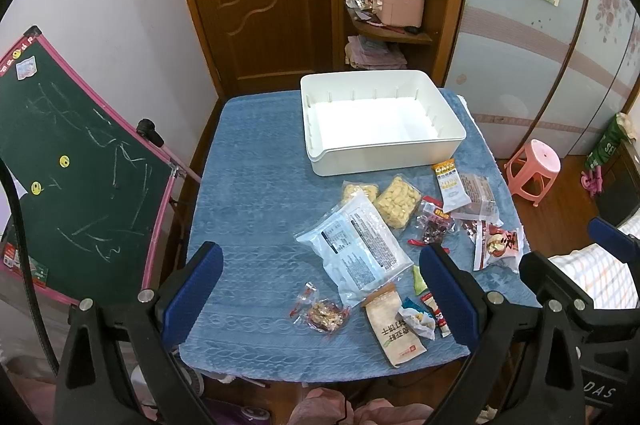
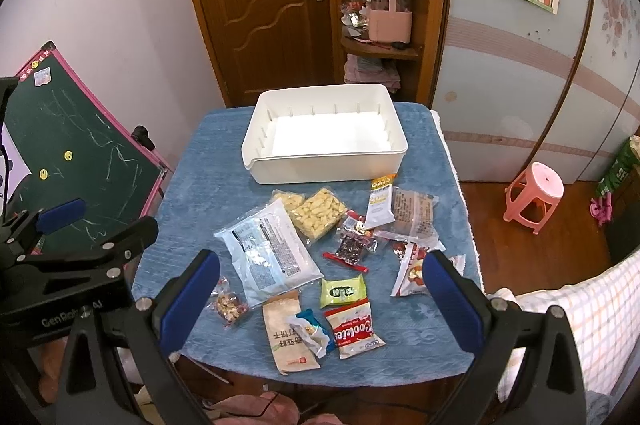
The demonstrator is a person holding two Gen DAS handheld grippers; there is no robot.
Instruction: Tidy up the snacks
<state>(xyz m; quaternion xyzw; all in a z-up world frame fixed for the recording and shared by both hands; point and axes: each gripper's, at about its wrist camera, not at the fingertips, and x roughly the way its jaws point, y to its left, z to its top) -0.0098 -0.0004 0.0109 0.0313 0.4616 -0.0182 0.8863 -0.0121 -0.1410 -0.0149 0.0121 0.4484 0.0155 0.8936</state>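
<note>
In the left wrist view, the left gripper (image 1: pixel 320 289) is held above the near edge of a table covered with a blue cloth (image 1: pixel 248 185). Its jaws are spread wide and nothing is between them. A white plastic bin (image 1: pixel 384 153) stands at the far right part of the cloth, and it has no snacks inside. The snacks lie loose in front of the bin: a big pale blue packet (image 1: pixel 356 245), two clear bags of yellow puffs (image 1: pixel 398 203), an oat bar packet (image 1: pixel 450 185), a small clear bag with dark pieces (image 1: pixel 434 227), a small bag of mixed nuts (image 1: pixel 322 315) and a beige paper packet (image 1: pixel 390 329) close to the near edge. The right gripper (image 1: pixel 576 257) is seen at the right side, also with its jaws apart. A green chalkboard (image 1: pixel 76 177) leans beside the table on the left

In the right wrist view, the right gripper (image 2: pixel 320 297) is over the near part of the cloth (image 2: pixel 200 177), released and grasping nothing. Between its fingers lie a green packet (image 2: pixel 343 291) and a red and white cookie packet (image 2: pixel 354 329), next to the beige paper packet (image 2: pixel 286 337). The white plastic bin (image 2: pixel 324 165) is behind the snacks. A pink stool (image 2: pixel 534 197) stands on the floor to the right, well apart from the table
</note>
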